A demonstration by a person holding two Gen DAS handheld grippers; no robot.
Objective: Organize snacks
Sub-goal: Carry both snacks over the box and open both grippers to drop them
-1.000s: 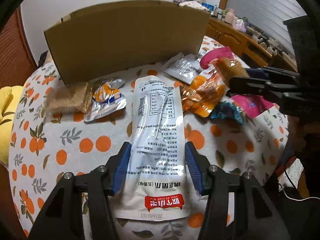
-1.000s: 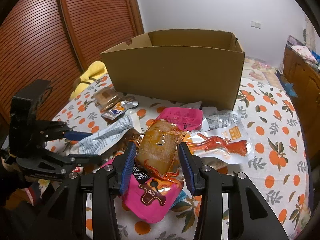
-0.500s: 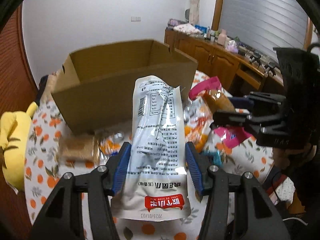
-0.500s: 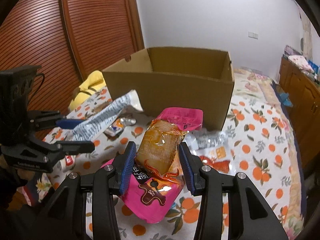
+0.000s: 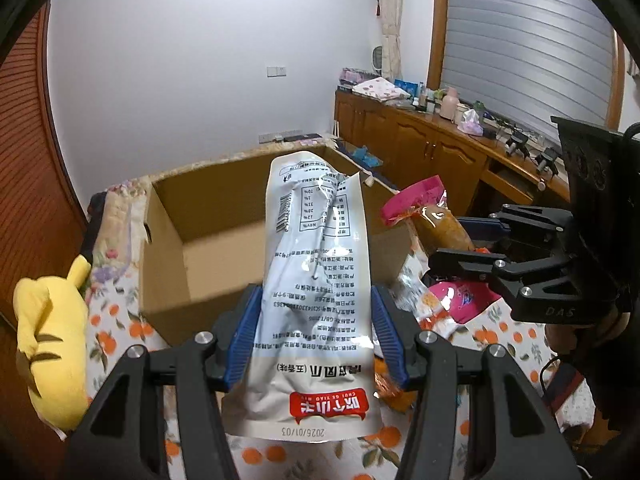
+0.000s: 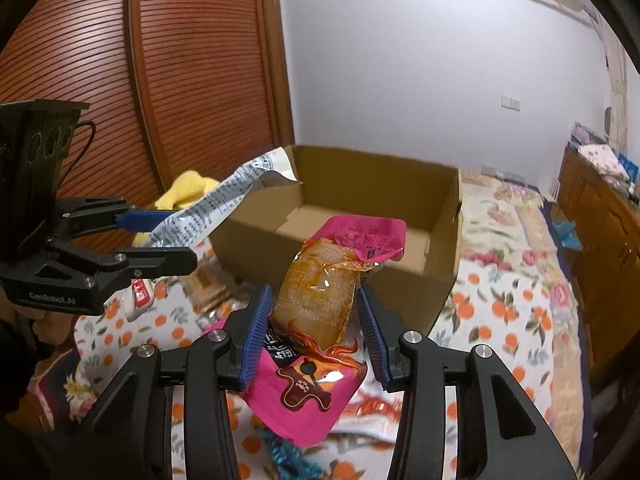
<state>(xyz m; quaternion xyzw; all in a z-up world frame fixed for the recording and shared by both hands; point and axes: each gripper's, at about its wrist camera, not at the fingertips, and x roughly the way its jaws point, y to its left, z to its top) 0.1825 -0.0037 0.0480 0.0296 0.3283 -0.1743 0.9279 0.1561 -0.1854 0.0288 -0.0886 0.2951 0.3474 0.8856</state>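
Note:
My left gripper (image 5: 316, 312) is shut on a long white snack pouch (image 5: 316, 280) with a red label, held in the air in front of the open cardboard box (image 5: 208, 216). My right gripper (image 6: 316, 316) is shut on a pink and orange snack pack (image 6: 320, 292), also lifted, in front of the same box (image 6: 400, 200). The box interior looks bare. The left gripper with its white pouch (image 6: 212, 208) shows at left in the right wrist view; the right gripper with the pink pack (image 5: 432, 216) shows at right in the left wrist view.
The table has an orange-print cloth (image 6: 512, 320). Other snack packets (image 5: 452, 300) lie on it below the grippers. A yellow plush toy (image 5: 52, 340) sits left of the box. A wooden sideboard (image 5: 440, 152) stands at the right, a slatted wooden door (image 6: 160, 80) at the left.
Both grippers have risen from the table with their packs and now look down into the open box from higher up.

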